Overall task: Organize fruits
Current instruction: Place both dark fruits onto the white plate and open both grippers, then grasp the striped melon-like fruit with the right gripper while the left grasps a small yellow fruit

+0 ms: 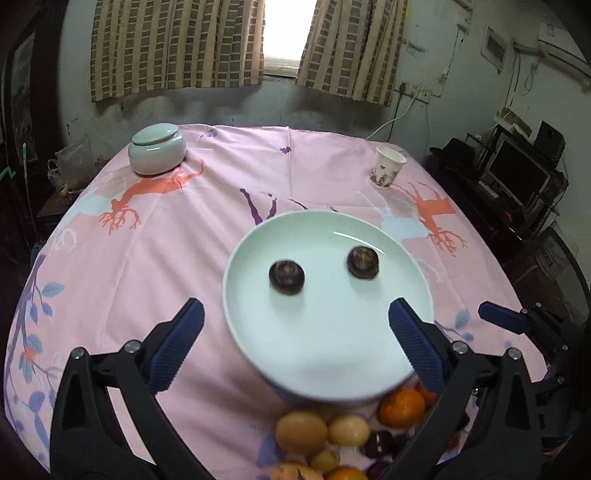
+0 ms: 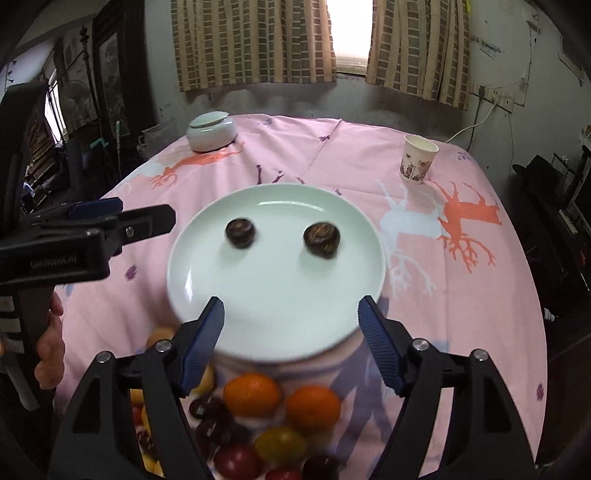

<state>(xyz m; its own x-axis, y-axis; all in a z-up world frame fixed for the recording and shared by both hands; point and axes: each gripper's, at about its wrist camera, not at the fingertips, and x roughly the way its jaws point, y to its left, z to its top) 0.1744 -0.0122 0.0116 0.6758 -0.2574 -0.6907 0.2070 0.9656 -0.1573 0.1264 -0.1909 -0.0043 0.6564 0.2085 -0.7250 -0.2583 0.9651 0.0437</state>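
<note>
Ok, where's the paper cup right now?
In both views the paper cup stands upright at the table's far right, beyond the plate.

Lived-in home room, my view. Round table under pink deer-print cloth (image 1: 207, 229). At 12 o'clock: brown-and-cream checked curtains (image 1: 177, 44) flanking bright window (image 1: 288, 29). At 2 o'clock: scuffed grey wall, white socket with trailing cable (image 1: 417, 92). At 3 o'clock: dark monitor on black shelf rack (image 1: 517, 173). At 11 o'clock: pale lidded ceramic jar (image 1: 157, 149).
</note>
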